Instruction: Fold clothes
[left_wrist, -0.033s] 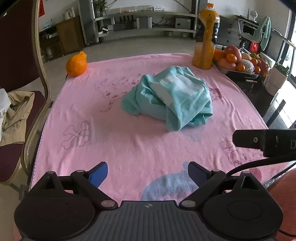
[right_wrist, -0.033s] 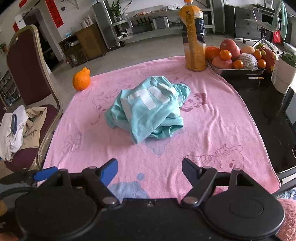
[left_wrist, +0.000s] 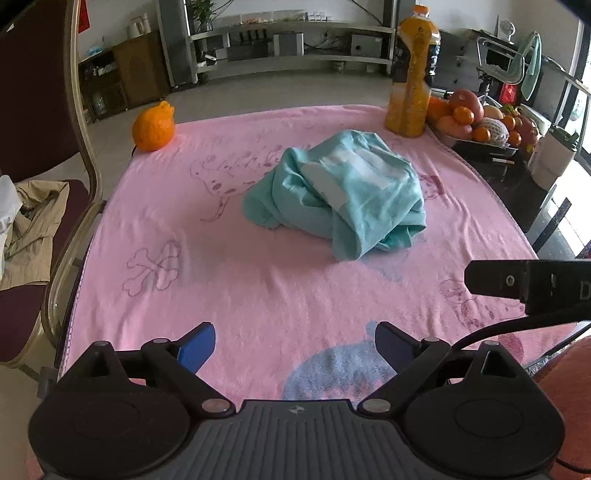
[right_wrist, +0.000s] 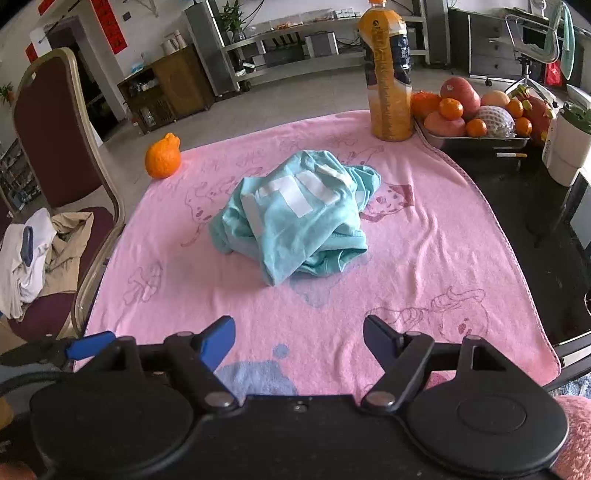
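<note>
A crumpled teal garment (left_wrist: 343, 192) with white patches lies in a heap near the middle of the pink towel (left_wrist: 258, 288) that covers the table. My left gripper (left_wrist: 295, 339) hovers over the towel's near edge, open, with nothing between its blue-padded fingers. In the right wrist view the same teal garment (right_wrist: 295, 218) sits ahead, well beyond my right gripper (right_wrist: 298, 326), which also stands open and empty above the pink towel (right_wrist: 424, 258). Neither gripper touches the garment. Part of the right gripper's body (left_wrist: 528, 284) shows at the right edge of the left wrist view.
An orange fruit (right_wrist: 162, 157) sits at the towel's far left corner. A tall juice bottle (right_wrist: 389, 70) and a tray of fruit (right_wrist: 476, 140) stand at the far right, with a white cup (right_wrist: 565, 147) beside them. A chair (right_wrist: 55, 122) holding more clothes (right_wrist: 37, 251) stands at the left.
</note>
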